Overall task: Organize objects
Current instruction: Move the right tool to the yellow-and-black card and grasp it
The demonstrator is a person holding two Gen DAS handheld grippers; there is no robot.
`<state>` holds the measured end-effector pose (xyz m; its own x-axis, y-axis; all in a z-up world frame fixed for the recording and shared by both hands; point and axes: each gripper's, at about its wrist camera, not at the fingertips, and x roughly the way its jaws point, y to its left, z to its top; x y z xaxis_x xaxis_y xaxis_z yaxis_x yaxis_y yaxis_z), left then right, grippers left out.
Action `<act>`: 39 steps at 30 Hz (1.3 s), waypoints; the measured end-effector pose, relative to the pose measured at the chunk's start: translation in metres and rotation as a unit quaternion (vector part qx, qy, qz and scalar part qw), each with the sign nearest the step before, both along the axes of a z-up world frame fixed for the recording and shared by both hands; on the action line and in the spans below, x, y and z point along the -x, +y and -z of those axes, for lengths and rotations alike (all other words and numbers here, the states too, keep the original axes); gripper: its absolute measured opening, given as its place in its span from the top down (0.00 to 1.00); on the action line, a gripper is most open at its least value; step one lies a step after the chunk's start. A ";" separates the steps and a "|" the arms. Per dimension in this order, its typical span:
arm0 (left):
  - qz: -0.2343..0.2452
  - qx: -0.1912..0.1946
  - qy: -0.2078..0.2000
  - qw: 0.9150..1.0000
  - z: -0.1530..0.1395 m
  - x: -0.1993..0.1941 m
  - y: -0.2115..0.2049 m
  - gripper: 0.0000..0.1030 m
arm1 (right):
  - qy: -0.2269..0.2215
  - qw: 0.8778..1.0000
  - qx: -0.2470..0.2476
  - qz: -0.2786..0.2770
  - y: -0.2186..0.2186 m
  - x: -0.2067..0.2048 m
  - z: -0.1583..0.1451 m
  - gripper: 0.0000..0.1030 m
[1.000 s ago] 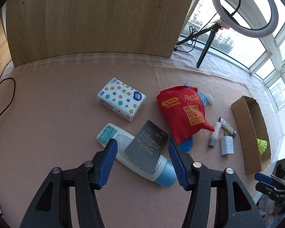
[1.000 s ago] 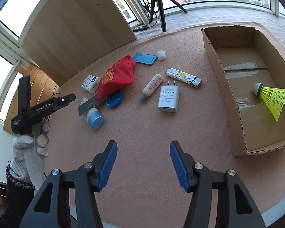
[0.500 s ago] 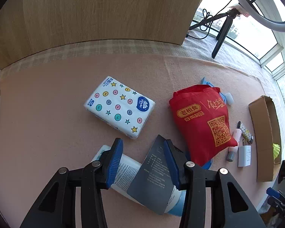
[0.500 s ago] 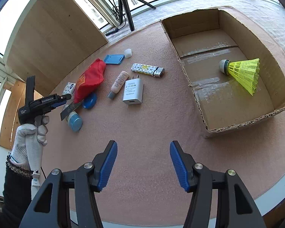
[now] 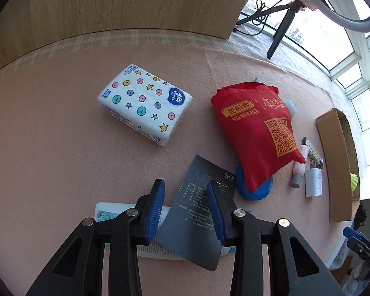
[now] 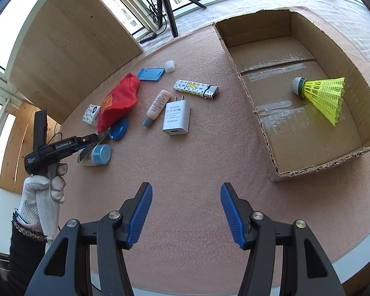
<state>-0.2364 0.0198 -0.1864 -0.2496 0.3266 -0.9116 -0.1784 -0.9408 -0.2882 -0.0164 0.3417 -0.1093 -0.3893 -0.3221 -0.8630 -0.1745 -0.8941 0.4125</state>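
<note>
Pink felt covers the tabletop (image 6: 190, 172), which is backed by a pale wooden board (image 5: 125, 2) and bright windows. At the right, an open cardboard box (image 6: 278, 172) is seen with only a yellow shuttlecock (image 6: 325, 95) inside. Left of it are spread a red pouch (image 5: 256, 133), a spotted tissue pack (image 5: 145, 103), a white lotion bottle with a blue cap (image 6: 96, 155), a white charger (image 6: 176, 118), a small tube (image 6: 157, 107) and a patterned lighter (image 6: 196, 88).

The step in hand is judged to be the pickup of the dark printed card (image 5: 199, 219), which is propped on the bottle. The left gripper (image 5: 185, 209) is held low over it by a gloved hand (image 6: 43, 194), its jaws at a narrow gap astride the card's upper part; whether the pads touch it cannot be told. Next, closing on the card and carrying it rightward to the box seems called for. The right gripper (image 6: 186, 212) hovers near the table's edge, jaws wide and empty.
</note>
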 end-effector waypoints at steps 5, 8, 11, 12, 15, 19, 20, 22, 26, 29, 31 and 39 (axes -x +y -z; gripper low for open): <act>0.010 -0.028 -0.006 1.000 0.002 -0.030 0.007 0.62 | 0.001 1.000 0.003 -0.018 -0.013 0.006 0.002 0.48; 0.011 -0.050 -0.011 0.999 0.005 -0.049 0.012 0.62 | 0.001 1.000 0.006 -0.028 -0.021 0.009 0.004 0.48; 0.020 -0.062 -0.016 0.998 0.006 -0.073 0.023 0.62 | -0.001 0.999 0.007 -0.038 -0.028 0.011 0.006 0.48; 0.024 -0.064 -0.016 0.998 0.007 -0.079 0.027 0.62 | -0.002 0.999 0.006 -0.041 -0.030 0.011 0.007 0.48; 0.036 -0.061 -0.012 0.997 0.007 -0.095 0.036 0.62 | -0.003 0.999 0.004 -0.046 -0.033 0.010 0.009 0.48; 0.066 -0.066 -0.023 0.995 0.006 -0.112 0.050 0.63 | -0.004 0.999 0.005 -0.047 -0.034 0.010 0.010 0.48; 0.074 -0.059 -0.022 0.995 0.004 -0.116 0.054 0.62 | -0.004 0.999 0.005 -0.047 -0.033 0.010 0.010 0.48; 0.092 -0.054 -0.017 0.994 -0.002 -0.123 0.064 0.57 | -0.003 0.999 0.006 -0.045 -0.031 0.009 0.010 0.48; 0.132 -0.061 -0.024 0.989 -0.009 -0.133 0.085 0.49 | -0.005 0.999 0.009 -0.042 -0.027 0.009 0.012 0.48; 0.144 -0.051 -0.020 0.988 -0.009 -0.136 0.101 0.49 | -0.004 0.999 0.011 -0.040 -0.025 0.008 0.012 0.48; 0.147 -0.052 -0.026 0.987 -0.006 -0.136 0.109 0.49 | -0.003 0.999 0.009 -0.041 -0.024 0.007 0.011 0.48; 0.173 -0.086 -0.011 0.981 -0.020 -0.143 0.151 0.49 | -0.005 1.000 0.003 -0.026 -0.008 0.004 0.012 0.48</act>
<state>-0.0929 0.1708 -0.1668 -0.0779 0.5377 -0.8395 -0.4713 -0.7619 -0.4443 -0.0199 0.3332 -0.1211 -0.3632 -0.3464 -0.8649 -0.1315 -0.8999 0.4157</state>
